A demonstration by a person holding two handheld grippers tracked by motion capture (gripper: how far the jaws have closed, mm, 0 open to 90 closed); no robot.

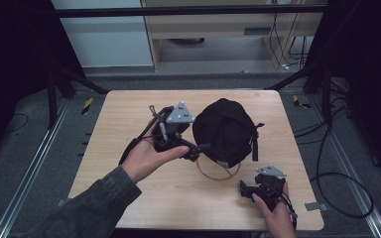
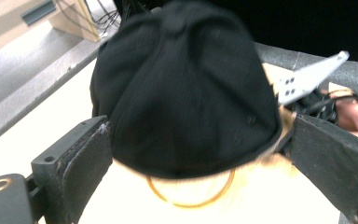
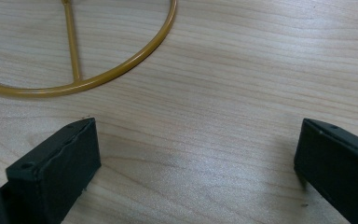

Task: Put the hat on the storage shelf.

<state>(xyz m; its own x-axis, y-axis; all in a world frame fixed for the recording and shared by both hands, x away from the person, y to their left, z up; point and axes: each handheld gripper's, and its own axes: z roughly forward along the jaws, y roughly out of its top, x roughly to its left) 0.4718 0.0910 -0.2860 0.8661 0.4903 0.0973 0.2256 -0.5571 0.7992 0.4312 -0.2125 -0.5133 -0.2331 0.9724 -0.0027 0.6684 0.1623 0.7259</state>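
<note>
cap [image 1: 224,130]: table centre, on gold wire stand [image 1: 218,172] | soft, light, floppy | left gripper [image 1: 198,148] spread at its 9 o'clock; right gripper [image 3: 196,158] spread, empty | you pinch the lower edge.

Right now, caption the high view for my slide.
Left gripper open beside a black cap on a gold wire stand; right gripper rests open nearby.
</note>
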